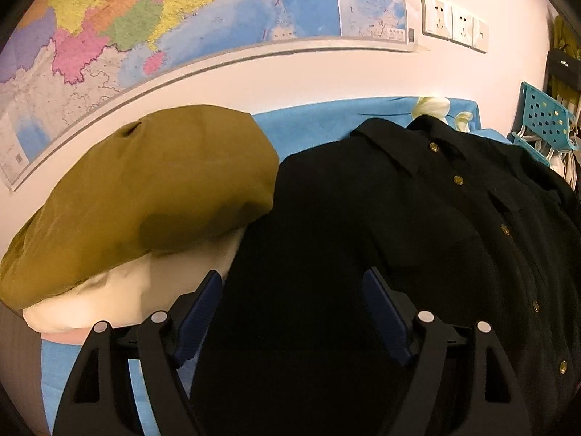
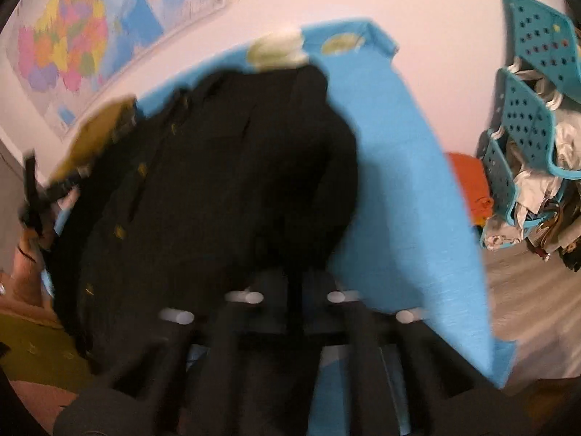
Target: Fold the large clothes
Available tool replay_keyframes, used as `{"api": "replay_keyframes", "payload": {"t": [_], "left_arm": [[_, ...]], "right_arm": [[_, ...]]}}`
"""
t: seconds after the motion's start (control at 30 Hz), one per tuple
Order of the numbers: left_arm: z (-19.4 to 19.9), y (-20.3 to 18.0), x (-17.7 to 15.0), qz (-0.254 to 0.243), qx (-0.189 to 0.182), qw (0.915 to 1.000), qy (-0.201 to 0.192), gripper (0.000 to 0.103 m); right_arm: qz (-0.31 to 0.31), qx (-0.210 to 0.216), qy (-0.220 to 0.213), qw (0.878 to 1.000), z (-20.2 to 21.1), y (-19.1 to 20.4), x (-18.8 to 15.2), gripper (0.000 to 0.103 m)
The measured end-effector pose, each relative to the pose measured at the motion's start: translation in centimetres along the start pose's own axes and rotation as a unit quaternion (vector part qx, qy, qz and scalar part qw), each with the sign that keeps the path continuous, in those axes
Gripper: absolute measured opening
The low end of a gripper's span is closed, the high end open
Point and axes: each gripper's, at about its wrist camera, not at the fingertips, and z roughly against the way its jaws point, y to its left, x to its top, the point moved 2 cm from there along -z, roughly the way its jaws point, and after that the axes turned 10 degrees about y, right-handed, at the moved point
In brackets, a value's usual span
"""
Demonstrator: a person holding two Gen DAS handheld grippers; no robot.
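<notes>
A black button-up shirt [image 1: 363, 218] with brass buttons lies spread on the blue-covered table [image 1: 319, 123], collar toward the wall. My left gripper [image 1: 292, 276] hovers open over the shirt's left side, its blue pads wide apart with only fabric below them. The right wrist view is blurred. There the shirt [image 2: 218, 181] runs down to my right gripper [image 2: 301, 276], whose fingers stand together on the shirt's near right edge. At that view's left edge, a hand [image 2: 25, 265] holds the other gripper beside the shirt.
A folded olive garment [image 1: 145, 200] sits on a cream one [image 1: 127, 298] left of the shirt. A pale cloth [image 1: 432, 107] lies behind the collar. Teal perforated baskets [image 2: 526, 127] of laundry and an orange cloth [image 2: 468, 181] stand right of the table. A map [image 1: 145, 36] and sockets [image 1: 454, 23] are on the wall.
</notes>
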Motion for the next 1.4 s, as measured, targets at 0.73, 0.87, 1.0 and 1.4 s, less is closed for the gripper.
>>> {"api": "replay_keyframes", "payload": {"t": [0.73,0.87,1.0,1.4], "left_arm": [[2.7,4.6,-10.4,-0.029,-0.1,0.9941,0.031,0.091],[0.8,5.3,-11.6,-0.002,-0.13,0.9901,0.053,0.09],[0.4,5.5,-12.2,0.002,-0.142,0.9889,0.045,0.059],[6.5,10.0,-7.9,0.09,0.007,0.9957,-0.021,0.022]], "right_arm": [[-0.037,-0.085,-0.106,0.99,3.6,-1.0,-1.1,0.069],[0.021,0.052,-0.043,0.997,0.1,3.6,-3.1,0.074],[0.015,0.101,0.029,0.994,-4.5,5.2,-5.2,0.074],[0.003,0.11,-0.077,0.991,2.1,3.9,-4.2,0.008]]}}
